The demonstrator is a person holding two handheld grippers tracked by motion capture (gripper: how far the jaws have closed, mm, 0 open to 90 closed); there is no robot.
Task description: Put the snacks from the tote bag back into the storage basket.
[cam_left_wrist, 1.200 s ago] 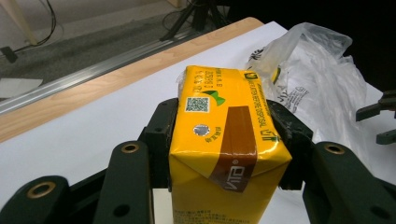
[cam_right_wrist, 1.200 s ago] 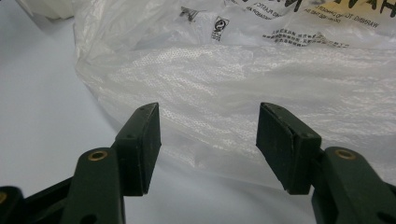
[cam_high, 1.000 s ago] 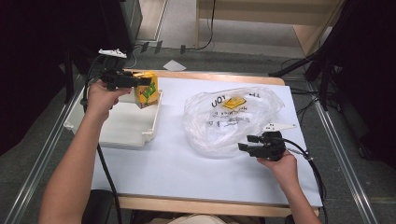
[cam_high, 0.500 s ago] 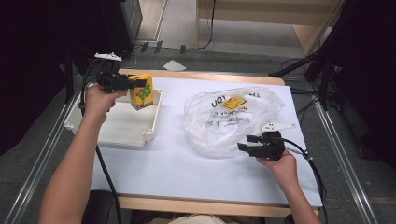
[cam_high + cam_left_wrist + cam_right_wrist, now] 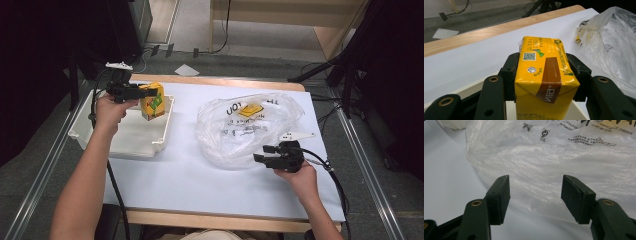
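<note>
L tool [image 5: 145,91] grips carton [image 5: 153,101] over tray [image 5: 95,137].

white paper scrap [image 5: 186,70] on floor [image 5: 280,35]

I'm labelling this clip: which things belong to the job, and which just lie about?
In the job: yellow drink carton, left gripper clamped on it, white tray, plastic bag, right gripper.
Lying about: paper scrap, floor cables.
</note>
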